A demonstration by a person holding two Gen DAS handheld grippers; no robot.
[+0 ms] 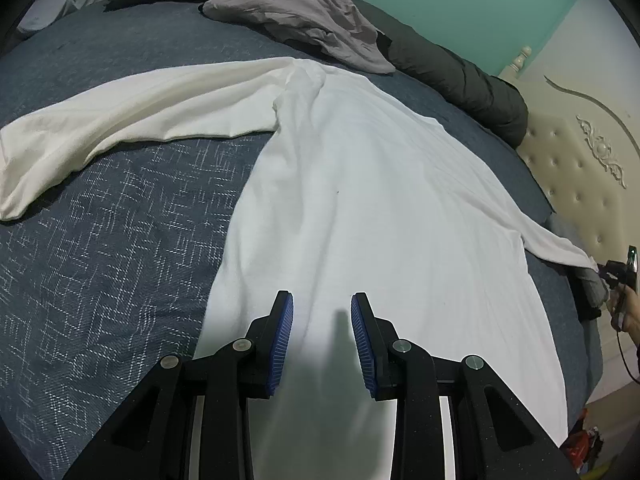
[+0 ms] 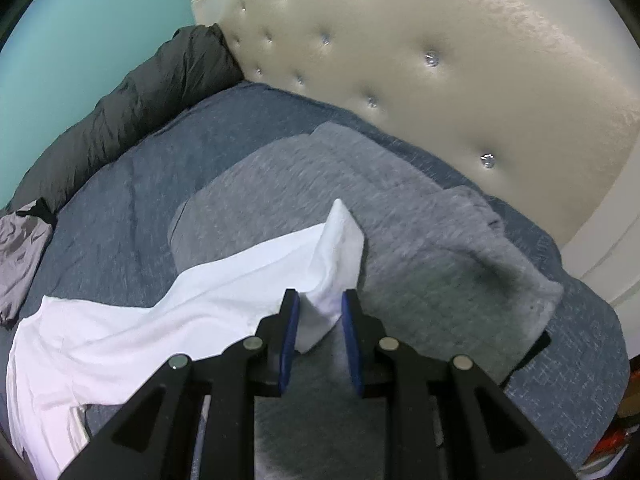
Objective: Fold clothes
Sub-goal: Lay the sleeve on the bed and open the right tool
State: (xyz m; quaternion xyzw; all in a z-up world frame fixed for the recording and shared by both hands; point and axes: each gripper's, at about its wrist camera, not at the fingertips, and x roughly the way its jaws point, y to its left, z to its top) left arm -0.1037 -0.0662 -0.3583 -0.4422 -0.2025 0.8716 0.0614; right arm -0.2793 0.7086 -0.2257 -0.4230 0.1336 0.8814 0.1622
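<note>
lying flat on the blue bedspread [image 1: 100,240], the white long-sleeved shirt [image 1: 360,184] stretched away from the left gripper [image 1: 322,300], one sleeve thrown out to the left, the other reaching right toward the headboard [image 1: 580,184]. the left gripper's blue pads [image 1: 282,340] stood apart over the shirt's near hem, pinching nothing. the right gripper [image 2: 320,296] had the cuff of the right sleeve [image 2: 336,264] between its pads, drawn in against the cloth, above a grey folded garment [image 2: 420,220]. a crumpled mauve garment [image 1: 312,16] lay at the far side.
</note>
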